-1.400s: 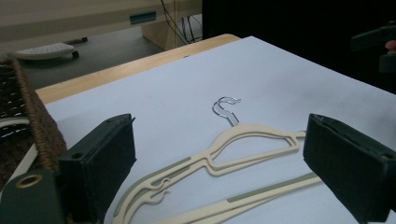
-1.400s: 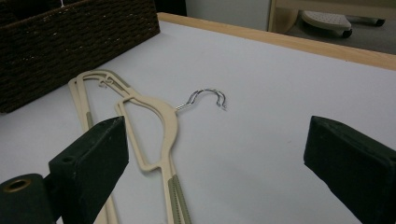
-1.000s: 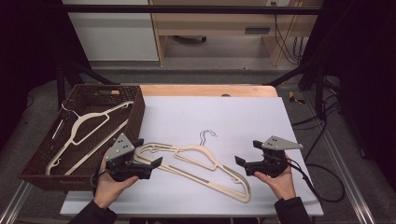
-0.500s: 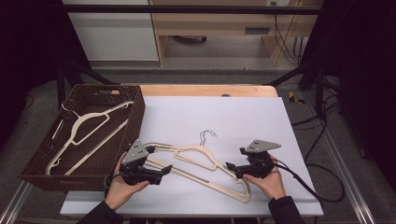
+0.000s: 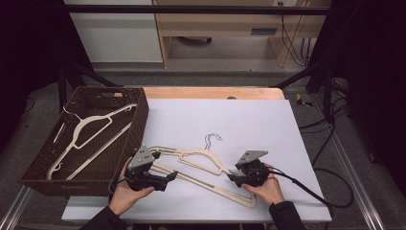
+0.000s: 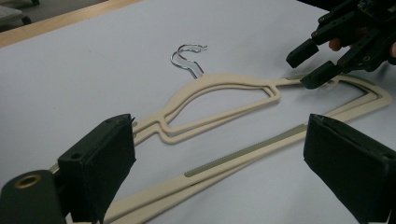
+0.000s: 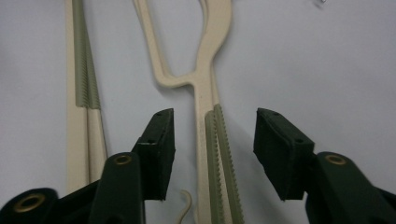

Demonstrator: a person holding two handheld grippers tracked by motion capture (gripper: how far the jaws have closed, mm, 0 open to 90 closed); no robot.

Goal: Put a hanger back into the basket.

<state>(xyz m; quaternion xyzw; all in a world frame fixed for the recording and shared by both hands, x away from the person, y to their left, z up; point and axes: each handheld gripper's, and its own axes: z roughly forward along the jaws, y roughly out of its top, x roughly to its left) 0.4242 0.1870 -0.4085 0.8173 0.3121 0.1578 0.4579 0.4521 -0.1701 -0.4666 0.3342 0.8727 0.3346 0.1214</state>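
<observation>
Two cream hangers [image 5: 201, 153] lie stacked on the white table top, their wire hooks pointing away from me. My left gripper [image 5: 167, 181] is low over their left end; in the left gripper view [image 6: 219, 140] its jaws stand wide open with the hangers' bottom bar [image 6: 243, 156] between them, untouched. My right gripper [image 5: 233, 175] is at the right shoulder. In the right gripper view [image 7: 217, 128] its jaws have just been closing and straddle the ribbed shoulder arm [image 7: 215, 149], with a gap on both sides. The right gripper [image 6: 322, 60] also appears far off in the left gripper view.
A brown wicker basket [image 5: 140, 108] stands at the table's left edge with cream hangers [image 5: 91, 127] lying in it. A wooden strip [image 5: 210, 92] runs along the table's far edge. A black cable [image 5: 311, 191] trails from the right gripper across the table's right side.
Both hands have come inward and down onto the hangers: the left from beside the basket, the right from the table's right side. The right jaws stand narrower than before.
</observation>
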